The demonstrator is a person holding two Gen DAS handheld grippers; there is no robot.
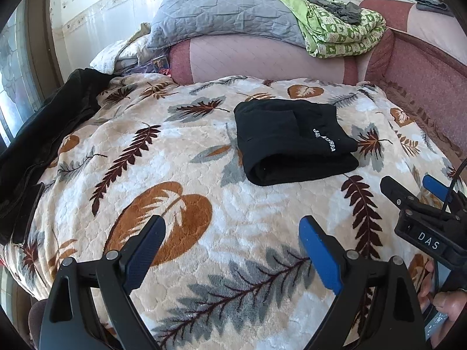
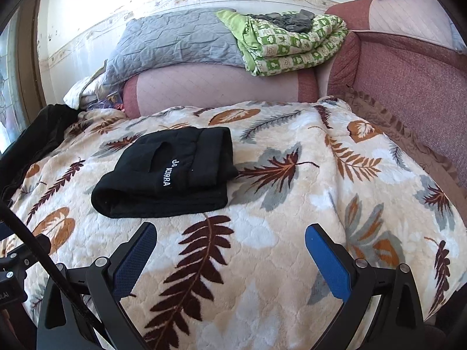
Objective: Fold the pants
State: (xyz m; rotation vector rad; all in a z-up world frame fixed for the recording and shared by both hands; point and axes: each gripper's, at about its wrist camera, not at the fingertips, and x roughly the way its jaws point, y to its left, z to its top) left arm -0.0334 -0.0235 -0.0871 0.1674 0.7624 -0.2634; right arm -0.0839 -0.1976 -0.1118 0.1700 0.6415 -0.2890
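Black pants [image 1: 292,140] with white lettering lie folded into a compact stack on the leaf-patterned blanket [image 1: 186,175]. They also show in the right wrist view [image 2: 172,172], left of centre. My left gripper [image 1: 232,233] is open and empty, held above the blanket, nearer to me than the pants. My right gripper [image 2: 230,242] is open and empty, near the front right of the pants. The right gripper also shows at the right edge of the left wrist view [image 1: 408,185].
A dark garment [image 1: 49,134] lies along the blanket's left edge. A grey quilt [image 1: 221,14] and a green patterned quilt [image 1: 338,29] sit on the pink sofa back [image 1: 262,61]. A sofa arm [image 2: 408,87] rises on the right.
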